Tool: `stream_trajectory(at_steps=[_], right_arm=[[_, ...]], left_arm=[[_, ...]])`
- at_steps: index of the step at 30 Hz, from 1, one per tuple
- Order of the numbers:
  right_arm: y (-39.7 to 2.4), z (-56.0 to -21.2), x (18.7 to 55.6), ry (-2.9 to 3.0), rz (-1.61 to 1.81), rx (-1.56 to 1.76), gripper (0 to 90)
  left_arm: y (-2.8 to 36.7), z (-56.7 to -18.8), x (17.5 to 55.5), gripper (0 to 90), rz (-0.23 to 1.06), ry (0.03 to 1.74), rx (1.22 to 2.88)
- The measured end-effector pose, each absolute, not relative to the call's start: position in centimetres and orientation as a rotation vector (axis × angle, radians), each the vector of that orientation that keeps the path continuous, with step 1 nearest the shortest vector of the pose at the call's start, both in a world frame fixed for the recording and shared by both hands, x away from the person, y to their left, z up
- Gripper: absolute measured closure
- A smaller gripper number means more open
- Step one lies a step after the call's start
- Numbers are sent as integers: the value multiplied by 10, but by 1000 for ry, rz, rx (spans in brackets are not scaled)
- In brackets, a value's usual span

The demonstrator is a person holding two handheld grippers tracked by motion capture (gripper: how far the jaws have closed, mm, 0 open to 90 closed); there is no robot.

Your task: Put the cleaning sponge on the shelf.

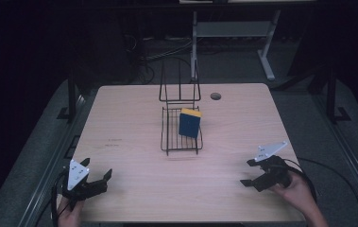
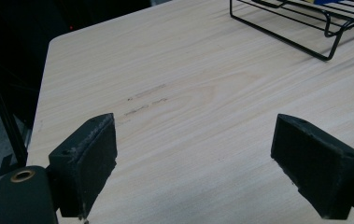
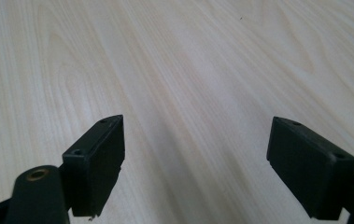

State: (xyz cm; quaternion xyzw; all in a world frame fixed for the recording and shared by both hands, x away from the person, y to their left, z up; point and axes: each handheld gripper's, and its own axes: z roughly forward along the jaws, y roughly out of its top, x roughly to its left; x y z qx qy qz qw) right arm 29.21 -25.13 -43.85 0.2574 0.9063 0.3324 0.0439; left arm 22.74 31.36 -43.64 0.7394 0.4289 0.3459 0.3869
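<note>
Left gripper [image 1: 97, 174] low at near-left corner of counter [image 1: 129, 189], held by left hand [image 1: 68, 215] at the edge; grey three-cornered plate [image 1: 77, 173] on top. Jaws spread wide, nothing btwn them but bare wood. In left gripper view, same gripper [image 2: 194, 163] w/ pads well apart, hovering over light woodgrain; faint dark scuff marks [image 2: 145, 99] just ahead of left pad.

Ahead and to right of left gripper, well apart from it: black wire rack [image 1: 181, 137] at mid-counter, flat tray part w/ upright wire back at far end. Near corner of rack [image 2: 305, 28] shows at top right of left gripper view. Blue block w/ yellow top [image 1: 190, 122] stands in rack, toward its right side, slightly tilted; prob. a sponge, can't tell for sure. Small round hole [image 1: 216, 96] in counter beyond rack, far side.

Right gripper [image 1: 249, 171] near right-front of counter, in right hand [image 1: 299, 194], pointing left toward centre; grey plate on top too. Jaws spread wide, empty. Rack sits ahead and left of it, well apart. Right gripper view: gripper [image 3: 195, 158] w/ pads far apart above bare pale wood, nothing pinched.

Dark floor around, cables and white desk legs [image 1: 266, 56] past far edge.
</note>
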Motion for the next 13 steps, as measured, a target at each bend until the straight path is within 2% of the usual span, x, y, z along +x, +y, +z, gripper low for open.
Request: stream_trajectory(at_steps=[13], right_arm=[[-264,-447,266,2716,1073,831,188]], left_arm=[[313,-438,228,139,879,1092,1888]])
